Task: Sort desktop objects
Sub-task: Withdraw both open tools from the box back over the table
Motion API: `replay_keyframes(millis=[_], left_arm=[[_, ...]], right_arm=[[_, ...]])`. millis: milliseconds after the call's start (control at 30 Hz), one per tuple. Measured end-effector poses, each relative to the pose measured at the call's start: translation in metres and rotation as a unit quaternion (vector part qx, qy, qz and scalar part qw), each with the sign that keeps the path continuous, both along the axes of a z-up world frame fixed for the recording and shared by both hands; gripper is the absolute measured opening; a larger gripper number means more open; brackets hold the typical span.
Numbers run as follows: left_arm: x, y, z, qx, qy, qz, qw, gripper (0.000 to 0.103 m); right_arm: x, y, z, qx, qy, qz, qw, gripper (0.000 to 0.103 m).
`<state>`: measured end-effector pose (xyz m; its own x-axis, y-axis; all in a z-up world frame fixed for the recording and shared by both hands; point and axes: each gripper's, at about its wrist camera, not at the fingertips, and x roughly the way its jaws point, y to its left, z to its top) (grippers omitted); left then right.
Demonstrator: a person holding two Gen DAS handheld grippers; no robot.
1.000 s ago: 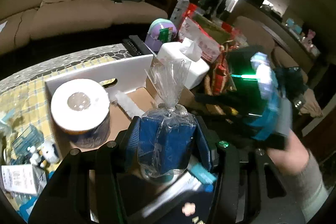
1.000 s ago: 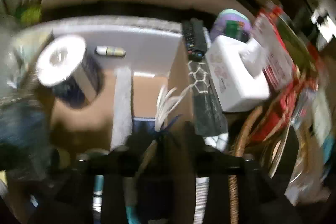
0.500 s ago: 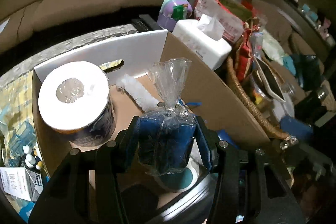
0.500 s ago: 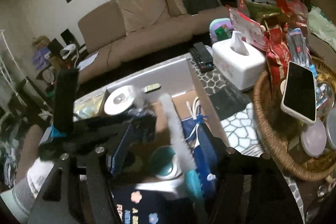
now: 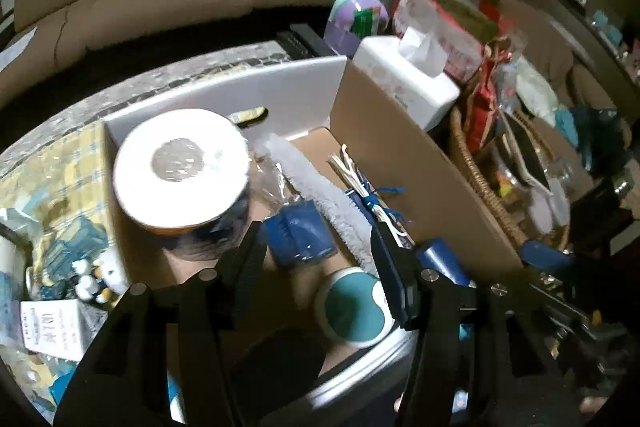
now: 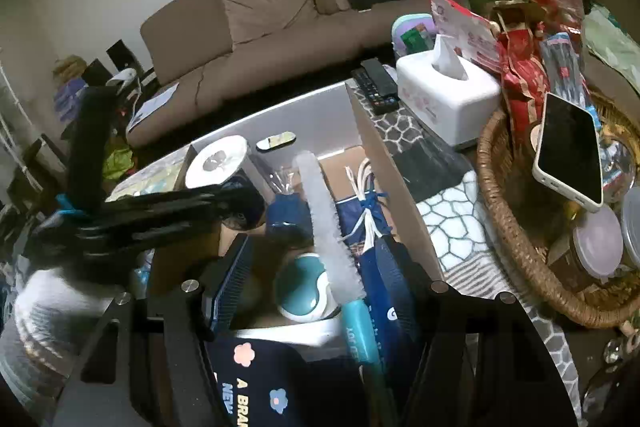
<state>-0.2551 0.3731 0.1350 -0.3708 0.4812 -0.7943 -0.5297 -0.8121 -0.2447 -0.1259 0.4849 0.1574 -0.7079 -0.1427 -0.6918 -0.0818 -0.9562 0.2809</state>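
Note:
A cardboard box stands on the table and holds a toilet roll, a white bottle brush, a teal round case, a blue gift bag and a blue item in clear wrap. The wrapped item lies on the box floor beside the roll. My left gripper is open and empty just above it. My right gripper is open and empty over the near end of the box. The left gripper's body shows in the right wrist view.
A white tissue box and remote controls lie beyond the box. A wicker basket on the right holds a phone and jars. Small figurines and a white carton lie on the left.
My left gripper has opened and let go of the blue wrapped item, which now lies in the box. The right gripper has drawn back and risen over the near end of the box.

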Motion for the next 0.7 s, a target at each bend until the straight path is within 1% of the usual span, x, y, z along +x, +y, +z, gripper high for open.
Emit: replay_keyframes(millis=[67,133,233,267,300,333,367,400,433,467,567,600,633,700], left_arm=[[0.004,-0.012,0.008,0.003,0.003,0.001,1.0,0.051],[0.015,-0.031,0.021,0.015,0.013,-0.003,0.9998,0.051],[0.038,-0.063,0.035,0.014,0.029,-0.011,0.9994,0.052],[0.048,-0.078,0.038,0.01,0.035,-0.012,0.9993,0.059],[0.057,-0.089,0.04,0.008,0.039,-0.011,0.9992,0.068],[0.066,-0.103,0.041,0.009,0.042,-0.01,0.999,0.072],[0.076,-0.118,0.041,0.009,0.043,-0.007,0.999,0.078],[0.083,-0.13,0.041,0.009,0.043,-0.003,0.999,0.084],[0.091,-0.143,0.039,0.01,0.041,0.003,0.9991,0.088],[0.098,-0.155,0.038,0.012,0.038,0.01,0.9992,0.093],[0.116,-0.183,0.034,0.018,0.029,0.027,0.999,0.098],[0.122,-0.191,0.034,0.02,0.028,0.031,0.9989,0.101],[0.126,-0.197,0.033,0.022,0.026,0.035,0.9988,0.102],[0.136,-0.208,0.035,0.029,0.024,0.041,0.9985,0.102]], right_arm=[[0.001,-0.002,0.0,0.001,-0.001,0.001,1.0,0.066],[0.004,-0.007,0.0,0.002,-0.006,0.004,1.0,0.066],[0.009,-0.014,0.003,0.0,-0.008,0.008,1.0,0.066],[0.011,-0.017,0.005,0.0,-0.008,0.009,1.0,0.066],[0.013,-0.023,0.008,0.002,-0.008,0.013,1.0,0.066],[0.014,-0.028,0.01,0.003,-0.008,0.016,1.0,0.066],[0.016,-0.033,0.013,0.004,-0.007,0.017,1.0,0.069],[0.019,-0.042,0.016,0.004,-0.005,0.02,1.0,0.071],[0.02,-0.047,0.017,0.004,-0.004,0.023,1.0,0.077],[0.022,-0.054,0.018,0.005,-0.004,0.026,1.0,0.083],[0.03,-0.077,0.021,0.008,-0.007,0.031,0.999,0.083],[0.032,-0.083,0.022,0.009,-0.007,0.031,0.999,0.083],[0.035,-0.089,0.022,0.01,-0.009,0.033,0.999,0.085],[0.042,-0.097,0.021,0.009,-0.012,0.032,0.999,0.093]])
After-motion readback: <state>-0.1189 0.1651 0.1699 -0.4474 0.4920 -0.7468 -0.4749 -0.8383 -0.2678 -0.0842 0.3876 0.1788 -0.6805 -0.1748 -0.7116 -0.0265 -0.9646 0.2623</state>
